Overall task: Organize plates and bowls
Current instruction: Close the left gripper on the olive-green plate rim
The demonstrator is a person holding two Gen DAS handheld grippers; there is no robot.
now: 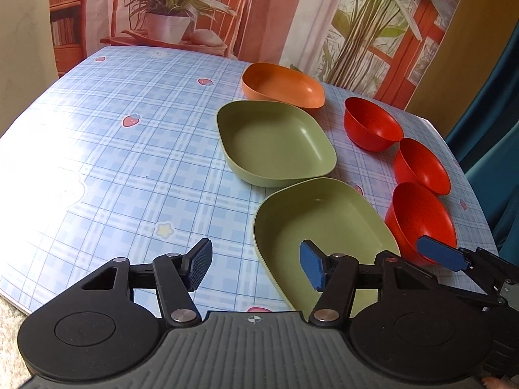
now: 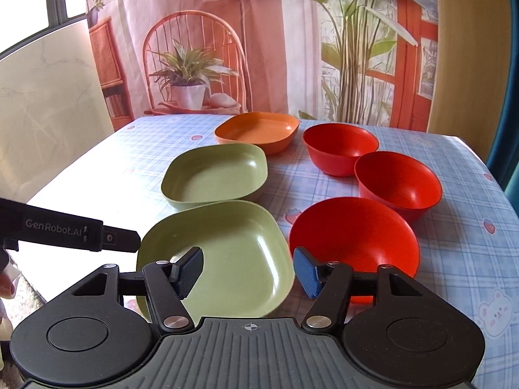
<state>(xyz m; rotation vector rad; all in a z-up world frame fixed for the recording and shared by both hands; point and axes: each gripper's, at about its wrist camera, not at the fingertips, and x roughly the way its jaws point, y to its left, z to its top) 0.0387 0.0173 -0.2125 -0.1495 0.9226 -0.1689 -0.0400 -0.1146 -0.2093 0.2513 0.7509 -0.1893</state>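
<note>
Three squarish plates stand in a column on the checked tablecloth: a near green plate (image 1: 324, 227) (image 2: 227, 253), a middle green plate (image 1: 275, 142) (image 2: 217, 175) and a far orange plate (image 1: 282, 84) (image 2: 259, 129). To their right stand three red bowls: near (image 1: 421, 220) (image 2: 353, 240), middle (image 1: 421, 165) (image 2: 399, 181), far (image 1: 373, 123) (image 2: 340, 146). My left gripper (image 1: 256, 265) is open above the near green plate's left rim. My right gripper (image 2: 248, 269) is open, straddling the near green plate's right rim, beside the near red bowl.
The table (image 1: 97, 162) has a wide bare stretch left of the plates, with its front edge close below me. A printed backdrop (image 2: 292, 32) hangs behind the far edge. A teal curtain (image 1: 493, 149) hangs at the right. The left gripper's body (image 2: 65, 230) shows at left.
</note>
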